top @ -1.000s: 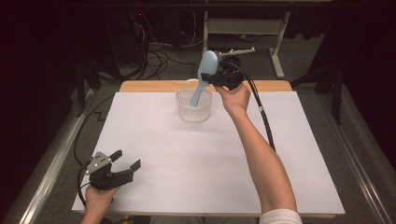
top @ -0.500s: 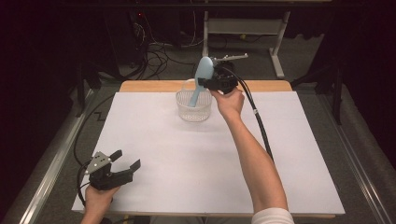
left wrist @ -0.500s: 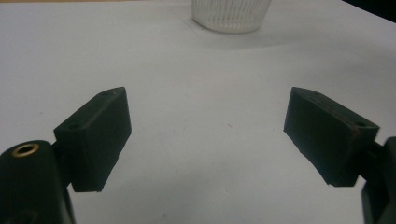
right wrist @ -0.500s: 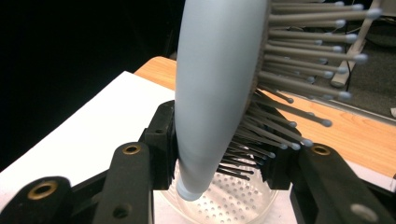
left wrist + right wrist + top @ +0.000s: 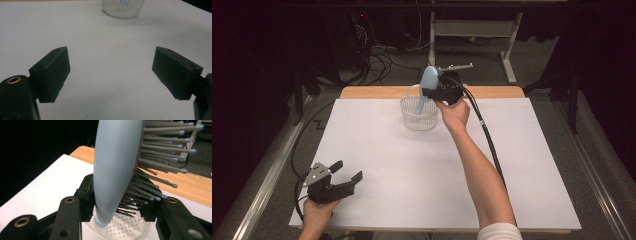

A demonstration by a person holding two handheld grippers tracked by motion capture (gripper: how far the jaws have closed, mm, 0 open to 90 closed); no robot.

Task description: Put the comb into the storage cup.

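My right gripper (image 5: 432, 94) holds a hairbrush (image 5: 426, 90) over the basket (image 5: 418, 116) at the table's (image 5: 532, 165) far edge; my left gripper (image 5: 343, 174) rests near-left.

Bright lit table, dark surroundings, soft close-up focus

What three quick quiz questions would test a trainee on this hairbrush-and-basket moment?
1. True or false: the left gripper holds the blue hairbrush.
2. Which end of the hairbrush points down into the clear perforated basket? A) handle B) bristle head
3. Fill in: the left gripper rests near the ____ left corner of the white table, jaws wide apart.

Key
1. False. The right gripper is shut on the hairbrush, one jaw on its smooth back and the other among the bristles; the left gripper is open with nothing between its jaws.
2. A. The handle tip hangs just above the basket's dotted floor in the right gripper view.
3. near
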